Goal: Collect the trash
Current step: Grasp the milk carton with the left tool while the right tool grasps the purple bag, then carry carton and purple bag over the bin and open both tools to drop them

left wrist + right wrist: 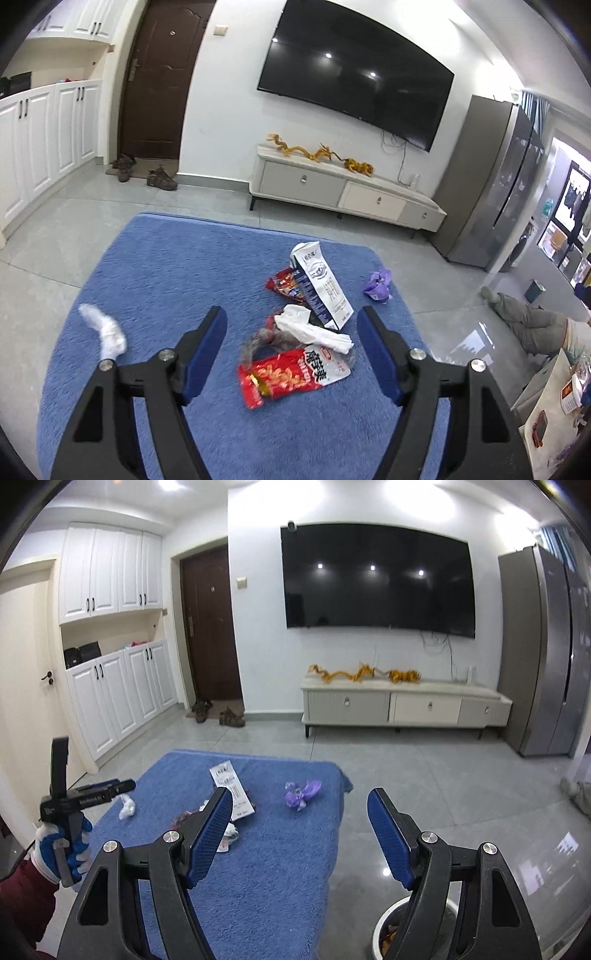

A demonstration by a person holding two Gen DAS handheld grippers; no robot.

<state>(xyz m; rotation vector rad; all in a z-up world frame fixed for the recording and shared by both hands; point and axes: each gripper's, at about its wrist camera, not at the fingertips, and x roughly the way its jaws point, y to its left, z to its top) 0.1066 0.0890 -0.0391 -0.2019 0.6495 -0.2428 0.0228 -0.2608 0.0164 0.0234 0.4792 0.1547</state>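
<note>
Trash lies on a blue fluffy cover [166,266]: a red snack wrapper [291,376], a white tissue [314,328], a blue-and-white milk carton [321,284], a small red wrapper [282,284], a purple wrapper [377,284] and a white wad [105,332] at the left. My left gripper [291,312] hovers open above the tissue and red wrapper, holding nothing. My right gripper [300,794] is open and empty, over the cover's right edge. Under its right finger stands a white-rimmed bin [388,919] with scraps inside. In the right wrist view a gloved hand [62,849] holds the left gripper [123,786].
A low TV cabinet [406,705] stands against the far wall under a large TV [376,579]. A grey fridge [546,657] is at the right, white cupboards [122,686] at the left, shoes [221,712] by the door. A person's legs [532,321] lie on the floor at the right.
</note>
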